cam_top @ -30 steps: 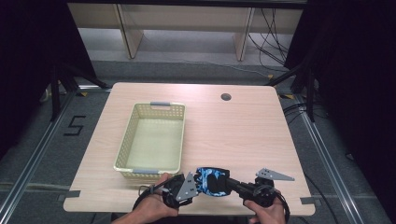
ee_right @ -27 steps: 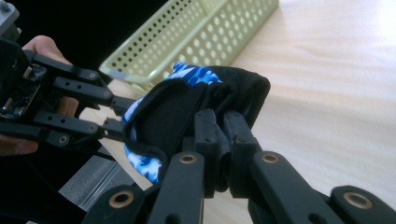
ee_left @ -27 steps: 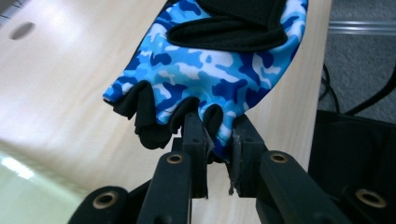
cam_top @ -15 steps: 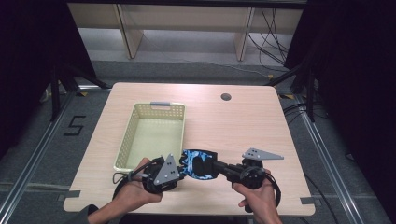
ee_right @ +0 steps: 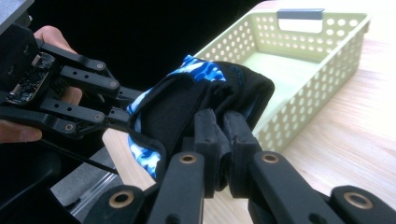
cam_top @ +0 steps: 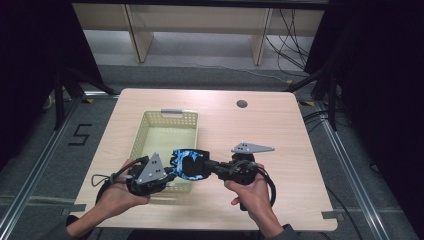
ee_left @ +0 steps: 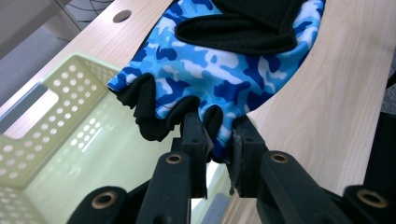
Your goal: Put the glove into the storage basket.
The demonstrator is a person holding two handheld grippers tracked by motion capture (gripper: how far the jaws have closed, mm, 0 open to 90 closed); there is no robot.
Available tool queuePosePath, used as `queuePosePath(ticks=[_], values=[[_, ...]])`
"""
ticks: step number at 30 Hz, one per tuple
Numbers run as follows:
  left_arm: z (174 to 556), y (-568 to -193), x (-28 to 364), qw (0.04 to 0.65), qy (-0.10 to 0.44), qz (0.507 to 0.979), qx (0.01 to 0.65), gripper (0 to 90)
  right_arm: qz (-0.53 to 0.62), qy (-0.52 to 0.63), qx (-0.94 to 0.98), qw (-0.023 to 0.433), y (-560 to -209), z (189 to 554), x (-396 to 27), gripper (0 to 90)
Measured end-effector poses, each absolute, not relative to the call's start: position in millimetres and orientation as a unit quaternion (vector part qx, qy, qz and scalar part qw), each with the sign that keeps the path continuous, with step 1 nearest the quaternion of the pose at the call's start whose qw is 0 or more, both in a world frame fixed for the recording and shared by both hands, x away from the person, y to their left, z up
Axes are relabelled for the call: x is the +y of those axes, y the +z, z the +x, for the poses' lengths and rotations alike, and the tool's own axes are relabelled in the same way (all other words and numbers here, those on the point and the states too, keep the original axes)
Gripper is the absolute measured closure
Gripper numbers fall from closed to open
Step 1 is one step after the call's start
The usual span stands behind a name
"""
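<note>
The tongs [ee_left: 219, 154] pinch a blue camouflage glove [ee_left: 219, 70] above the pale green basket [ee_left: 51, 121].

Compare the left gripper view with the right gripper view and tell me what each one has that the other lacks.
Left gripper view alone: the round hole in the tabletop, and the glove's fingerless ends, pinched between that gripper's fingers.

Right gripper view alone: the left gripper with the hand behind it, the basket's grey handle, and the glove's black edge clamped in its own fingers.

Both: the blue camouflage glove, the pale green basket, the wooden table.
</note>
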State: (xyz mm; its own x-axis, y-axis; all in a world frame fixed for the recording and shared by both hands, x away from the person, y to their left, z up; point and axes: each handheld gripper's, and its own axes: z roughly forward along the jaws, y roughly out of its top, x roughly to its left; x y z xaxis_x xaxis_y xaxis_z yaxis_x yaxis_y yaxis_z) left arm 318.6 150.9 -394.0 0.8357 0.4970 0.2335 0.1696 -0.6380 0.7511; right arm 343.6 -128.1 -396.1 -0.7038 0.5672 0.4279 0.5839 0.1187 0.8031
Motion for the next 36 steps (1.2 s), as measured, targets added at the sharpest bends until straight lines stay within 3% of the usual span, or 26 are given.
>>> queuePosePath(ticks=[36], values=[[343, -404, 200, 0.361, 0.203, 0.878, 0.241, 77.7, -0.38, -0.506, -0.774, 0.031, -398, 384, -68, 85.9]])
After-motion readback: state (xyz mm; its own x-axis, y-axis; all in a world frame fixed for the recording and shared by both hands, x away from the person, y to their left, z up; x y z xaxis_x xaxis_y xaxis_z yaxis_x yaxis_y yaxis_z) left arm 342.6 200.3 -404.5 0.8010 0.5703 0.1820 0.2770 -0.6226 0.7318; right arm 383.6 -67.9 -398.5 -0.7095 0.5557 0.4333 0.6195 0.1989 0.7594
